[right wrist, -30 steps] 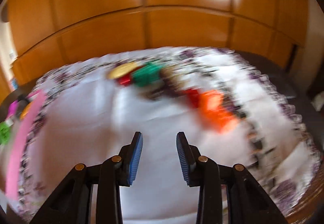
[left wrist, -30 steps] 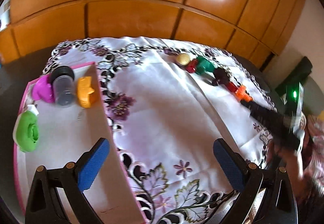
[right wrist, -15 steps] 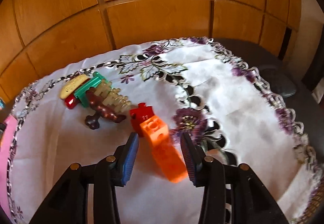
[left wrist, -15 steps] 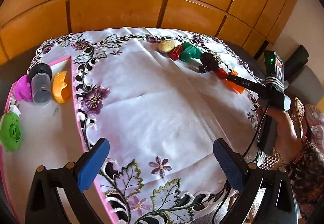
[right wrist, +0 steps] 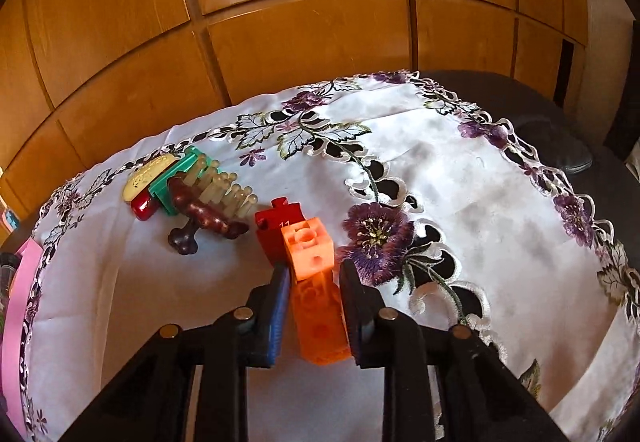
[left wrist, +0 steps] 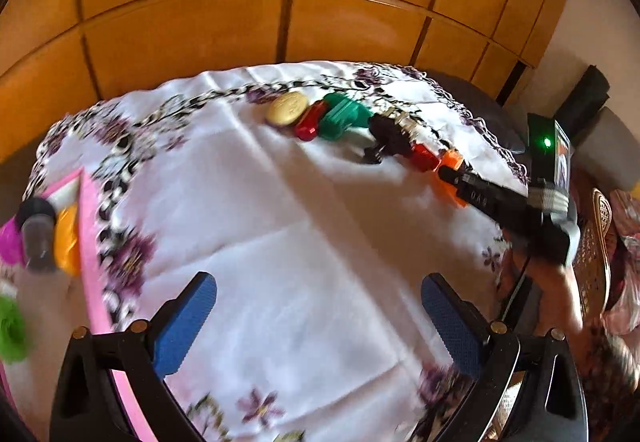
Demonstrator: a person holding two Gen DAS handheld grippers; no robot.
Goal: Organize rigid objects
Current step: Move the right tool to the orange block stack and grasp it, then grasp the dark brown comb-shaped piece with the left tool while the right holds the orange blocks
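Observation:
An orange block bar [right wrist: 316,294] lies on the embroidered cloth between the fingers of my right gripper [right wrist: 314,286]. The jaws stand close on both sides of it, with a small gap still showing. A red puzzle-shaped block [right wrist: 278,230] touches its far end. Beyond lie a brown wooden piece [right wrist: 204,218], a green comb-like piece [right wrist: 180,182], a red piece [right wrist: 144,206] and a yellow disc [right wrist: 148,174]. My left gripper [left wrist: 320,318] is wide open and empty above the cloth. It sees the right gripper [left wrist: 500,202] at the orange block [left wrist: 454,166].
A pink tray [left wrist: 90,242] at the left holds an orange piece [left wrist: 66,238], a grey jar [left wrist: 38,238], a magenta piece [left wrist: 8,246] and a green piece [left wrist: 12,330]. Wooden panelling stands behind the table. The cloth's edge drops off at the right.
My right gripper has moved forward over the orange block, which now lies between its fingers. The left gripper's view has shifted right, away from the tray.

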